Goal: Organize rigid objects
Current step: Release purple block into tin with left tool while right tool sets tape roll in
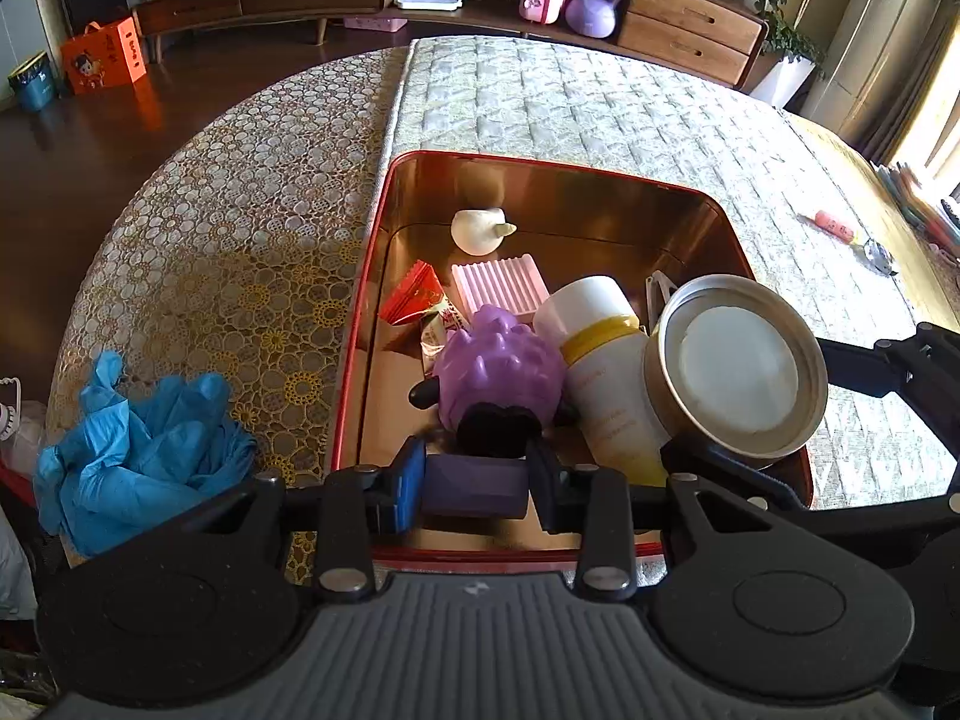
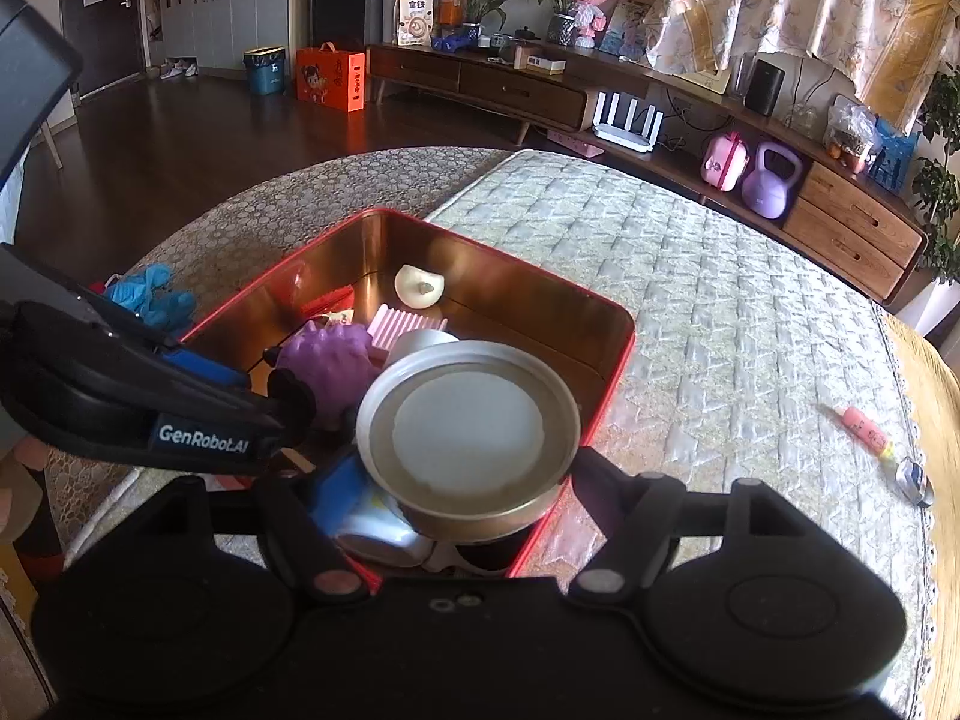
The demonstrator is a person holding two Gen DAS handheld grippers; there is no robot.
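Note:
A red tin box (image 1: 372, 276) with a shiny gold inside sits on the quilted mat; it also shows in the right wrist view (image 2: 612, 354). Inside lie a white garlic-shaped piece (image 1: 477, 229), a pink ribbed board (image 1: 501, 287), a red packet (image 1: 414, 294) and a white-and-yellow bottle (image 1: 600, 360). My left gripper (image 1: 477, 483) is shut on the dark handle of a purple spiky toy (image 1: 498, 366) over the box. My right gripper (image 2: 456, 516) is shut on a metal tin with a white lid (image 2: 471, 429), held at the box's near right corner; the tin also shows in the left wrist view (image 1: 738, 369).
A pink pen-like tube (image 2: 867, 432) and a small metal piece (image 2: 915, 480) lie on the mat to the right. Crumpled blue gloves (image 1: 138, 450) lie on the patterned tablecloth left of the box. A wooden sideboard (image 1: 690, 18) stands behind the table.

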